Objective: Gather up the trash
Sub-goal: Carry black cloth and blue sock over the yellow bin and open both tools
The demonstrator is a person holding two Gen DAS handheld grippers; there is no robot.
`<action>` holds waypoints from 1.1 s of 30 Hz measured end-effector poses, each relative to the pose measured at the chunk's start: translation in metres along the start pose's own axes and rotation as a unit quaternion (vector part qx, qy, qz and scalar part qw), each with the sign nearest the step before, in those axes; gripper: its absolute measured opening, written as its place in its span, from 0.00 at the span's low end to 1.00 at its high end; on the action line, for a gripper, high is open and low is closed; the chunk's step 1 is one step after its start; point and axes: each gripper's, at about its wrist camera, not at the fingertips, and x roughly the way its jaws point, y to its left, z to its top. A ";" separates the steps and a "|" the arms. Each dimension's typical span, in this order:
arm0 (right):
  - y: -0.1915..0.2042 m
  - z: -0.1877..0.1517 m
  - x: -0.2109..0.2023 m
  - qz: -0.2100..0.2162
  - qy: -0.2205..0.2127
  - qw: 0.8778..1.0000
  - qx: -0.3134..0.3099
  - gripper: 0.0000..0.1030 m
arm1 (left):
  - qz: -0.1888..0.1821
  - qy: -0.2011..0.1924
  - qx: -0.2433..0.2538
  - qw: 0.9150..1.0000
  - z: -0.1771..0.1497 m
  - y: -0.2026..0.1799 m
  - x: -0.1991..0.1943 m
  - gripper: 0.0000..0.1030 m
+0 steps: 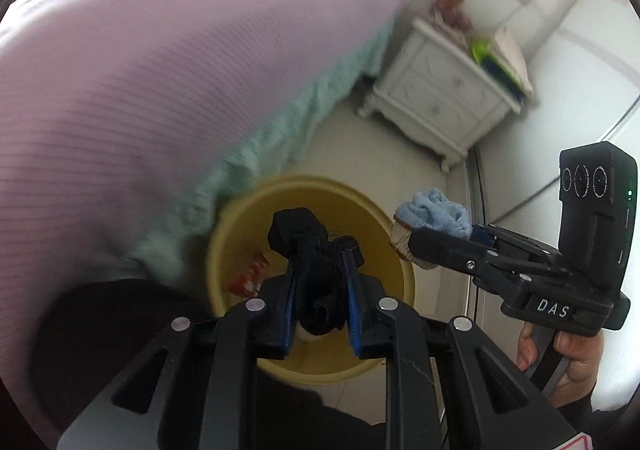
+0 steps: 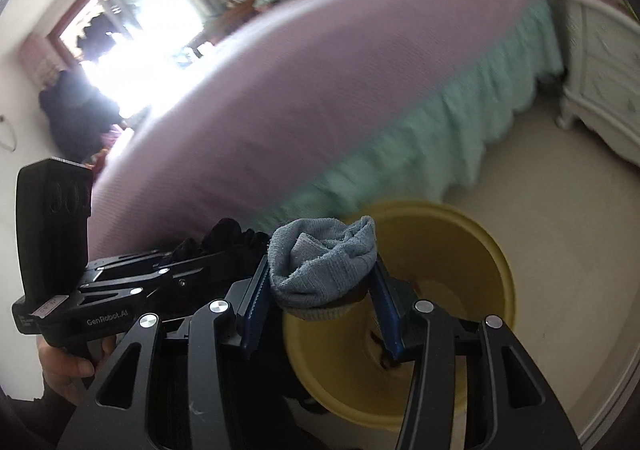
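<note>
My left gripper [image 1: 320, 262] is shut on a bunched black sock [image 1: 316, 250] and holds it above the open yellow bin [image 1: 404, 274]. My right gripper [image 2: 320, 282] is shut on a rolled blue sock [image 2: 324, 262] with a pale cuff, held over the near rim of the same bin [image 2: 500, 274]. In the left wrist view the right gripper [image 1: 416, 246] sits at the bin's right edge with the blue sock [image 1: 436, 214]. In the right wrist view the left gripper [image 2: 224, 250] is to the left with the black sock [image 2: 228, 234]. Red-and-white wrappers [image 1: 250, 278] lie inside the bin.
A bed with a purple cover [image 1: 168, 82] and a teal frilled skirt [image 2: 420, 154] stands close behind the bin. A white nightstand [image 1: 440, 98] stands against the wall beyond, with items on top. Pale floor tiles [image 2: 560, 210] surround the bin.
</note>
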 end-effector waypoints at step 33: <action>-0.044 -0.020 0.019 -0.027 0.045 0.998 0.042 0.63 | 0.011 0.057 0.043 0.997 -0.001 -0.017 0.042 0.80</action>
